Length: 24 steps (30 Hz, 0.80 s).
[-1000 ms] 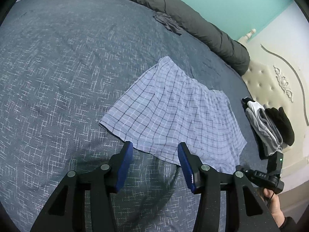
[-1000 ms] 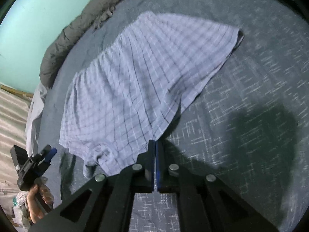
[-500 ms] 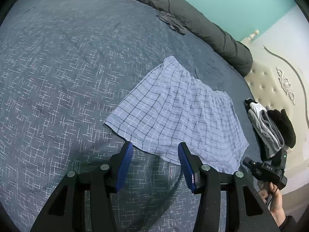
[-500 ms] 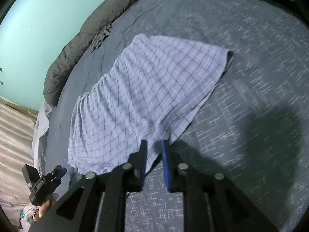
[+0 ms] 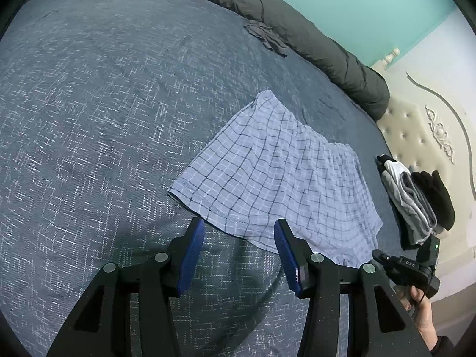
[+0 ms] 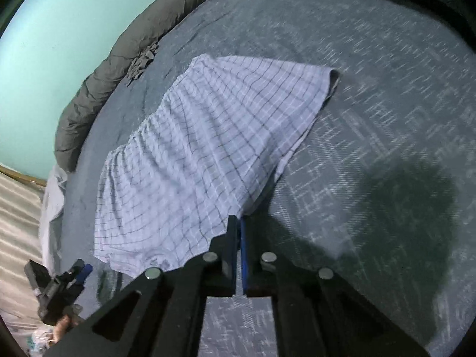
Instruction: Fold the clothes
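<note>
**Right gripper at hem edge of checked shorts; left gripper waiting**

Item under work: a pair of light blue checked shorts [image 5: 276,175], lying spread flat on the dark blue bedspread [image 5: 104,119], toward the headboard side of the bed. The gathered waistband faces the rolled grey duvet [image 5: 312,44]; the hem faces the person. A stack of already folded garments [image 5: 416,202] sits just beyond the shorts near the headboard [image 5: 416,125].

Right gripper [image 6: 239,223]: its jaws have just been closing, and the fingers now stand together with only a sliver between the blue pads. The tips sit at the near hem edge of the shorts. Whether cloth is actually caught between the pads cannot be told; the edge appears to run beside them, not through them.

Left gripper [image 5: 239,238]: fingers apart at a middling gap, nothing between them, poised just short of the hem.

Assessment: the fold appears not yet started. Recommended practice for this step:
- Confirm the right pads hold both fabric layers before lifting; a single layer will let the shorts open up.
- Have the left gripper pinch the hem at a matching point, so the edge rises level.
- Lift low, carry the edge across, and lay it square to avoid dragging the cloth.
</note>
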{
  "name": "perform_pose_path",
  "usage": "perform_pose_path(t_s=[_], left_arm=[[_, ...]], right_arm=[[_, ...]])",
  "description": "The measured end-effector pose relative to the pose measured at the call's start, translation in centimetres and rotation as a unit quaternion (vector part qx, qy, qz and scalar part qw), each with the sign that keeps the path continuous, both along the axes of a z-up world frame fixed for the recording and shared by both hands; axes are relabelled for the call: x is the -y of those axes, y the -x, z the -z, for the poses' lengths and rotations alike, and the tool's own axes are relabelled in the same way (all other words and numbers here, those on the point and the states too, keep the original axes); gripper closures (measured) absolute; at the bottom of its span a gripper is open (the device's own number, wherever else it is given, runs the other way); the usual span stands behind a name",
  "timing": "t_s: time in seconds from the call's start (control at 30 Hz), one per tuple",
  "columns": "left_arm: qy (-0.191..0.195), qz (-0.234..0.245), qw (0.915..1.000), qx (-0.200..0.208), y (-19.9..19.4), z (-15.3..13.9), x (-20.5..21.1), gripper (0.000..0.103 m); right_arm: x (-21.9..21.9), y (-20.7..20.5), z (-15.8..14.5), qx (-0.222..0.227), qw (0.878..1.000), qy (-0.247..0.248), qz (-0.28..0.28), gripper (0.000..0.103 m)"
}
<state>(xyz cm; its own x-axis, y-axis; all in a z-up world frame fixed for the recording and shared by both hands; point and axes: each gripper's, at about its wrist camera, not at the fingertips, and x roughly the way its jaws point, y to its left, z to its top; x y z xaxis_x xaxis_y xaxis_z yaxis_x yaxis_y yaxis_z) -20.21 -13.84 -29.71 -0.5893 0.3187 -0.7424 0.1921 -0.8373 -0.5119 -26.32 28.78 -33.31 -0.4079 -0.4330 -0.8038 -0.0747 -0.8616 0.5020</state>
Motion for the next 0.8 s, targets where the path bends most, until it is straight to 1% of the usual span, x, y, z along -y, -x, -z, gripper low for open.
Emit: perform_pose_path(t_s=[0.13,0.17,0.27,0.33,0.43,0.53,0.63,0.73,0.8], left_arm=[[-0.003,-0.003,1.0,0.004,0.1,0.2,0.0,0.05],[-0.002,-0.004,1.0,0.005,0.1,0.3,-0.1,0.05],[-0.004,-0.005,0.9999,0.01,0.2,0.7,-0.1,0.05],[-0.009,-0.005,0.9999,0.014,0.3,0.9,0.0,0.049],[-0.018,-0.006,0.9996,0.023,0.5,1.6,-0.1,0.044],[-0.03,0.003,0.999,0.033,1.0,2.5,-0.8,0.044],[-0.032,0.005,0.9987,0.04,1.3,3.1,-1.5,0.044],[-0.041,0.019,0.9982,0.039,1.4,3.3,-2.8,0.044],[-0.032,0.036,0.9983,0.034,1.5,3.0,-4.0,0.044]], right_arm=[[0.2,0.2,0.7,0.004,0.999,-0.045,-0.005,0.102],[0.3,0.3,0.8,0.004,0.999,-0.048,-0.006,0.102],[0.2,0.5,1.2,0.006,0.999,-0.032,-0.007,0.101],[-0.2,0.6,1.2,0.007,0.999,-0.037,0.0,0.101],[-0.5,0.5,0.9,0.002,0.999,-0.05,0.004,0.101],[-0.8,0.3,0.4,-0.003,0.998,-0.058,0.004,0.101],[-1.1,0.1,-0.3,-0.015,0.998,-0.058,0.004,0.101],[-1.0,-0.2,-1.2,-0.03,0.998,-0.054,-0.007,0.101],[-0.7,-0.3,-1.4,-0.034,0.998,-0.044,-0.01,0.101]])
